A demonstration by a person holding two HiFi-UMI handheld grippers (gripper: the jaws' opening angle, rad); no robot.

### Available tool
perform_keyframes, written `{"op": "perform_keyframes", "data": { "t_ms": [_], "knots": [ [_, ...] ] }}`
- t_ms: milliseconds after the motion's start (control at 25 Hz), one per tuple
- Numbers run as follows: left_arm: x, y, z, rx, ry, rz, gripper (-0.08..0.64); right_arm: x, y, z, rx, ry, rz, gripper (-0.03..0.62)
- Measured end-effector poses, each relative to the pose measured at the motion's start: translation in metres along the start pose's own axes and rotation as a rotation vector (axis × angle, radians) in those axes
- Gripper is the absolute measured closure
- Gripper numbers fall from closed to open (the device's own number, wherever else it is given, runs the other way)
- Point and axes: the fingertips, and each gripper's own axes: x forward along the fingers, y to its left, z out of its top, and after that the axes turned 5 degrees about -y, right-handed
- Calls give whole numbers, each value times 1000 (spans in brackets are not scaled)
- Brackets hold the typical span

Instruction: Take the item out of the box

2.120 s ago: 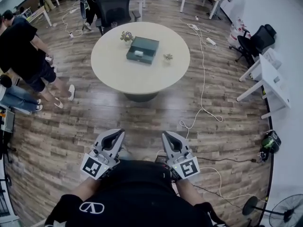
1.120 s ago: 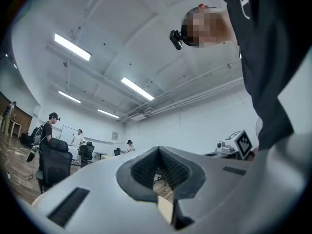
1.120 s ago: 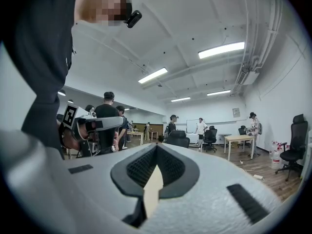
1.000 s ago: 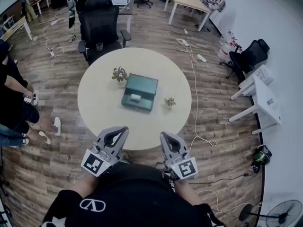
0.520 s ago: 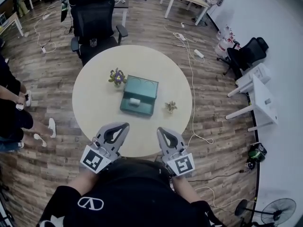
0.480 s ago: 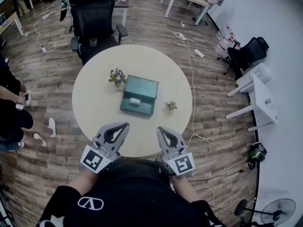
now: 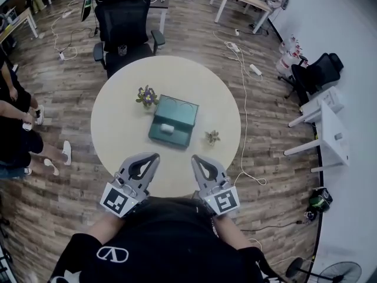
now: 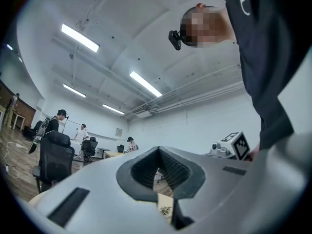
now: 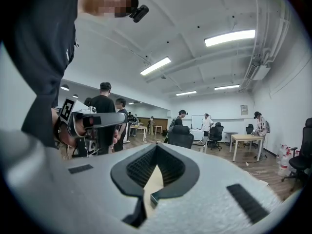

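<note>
The round beige table (image 7: 121, 128) stood in the middle of the wood-floored office, and a dark green box (image 7: 182, 109) lay open near its centre, with its lid folded back toward the far side. The task's thing, a small white item (image 7: 167, 127), rested inside the box's near half, untouched and well apart from both tools. Just left of the box sat a little pot of purple flowers (image 7: 146, 95), and near its right corner lay a small dried sprig (image 7: 212, 137). A black office chair (image 7: 123, 16) stood at the table's far edge, and a white cable (image 7: 244, 75) trailed across the floor on the right. The left gripper (image 7: 155, 155) hung over the table's near rim with its jaws pressed together and nothing between them; its own view confirmed the tips meeting, with only the ribbed hollow between the pads left open. The right gripper (image 7: 194, 157) was held beside it, pointing the same way toward the box, with its jaws likewise closed on nothing. Neither gripper touched the table.
</note>
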Motion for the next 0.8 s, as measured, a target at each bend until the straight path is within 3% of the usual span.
{"op": "perform_keyframes", "data": {
  "t_ms": [520,800],
  "knots": [
    [9,1,-4,6,17,59,554,14,-17,-2,7,0,63,588],
    [8,9,-7,-1,20,73,554,28,-19,-8,-40,28,93,584]
  ]
}}
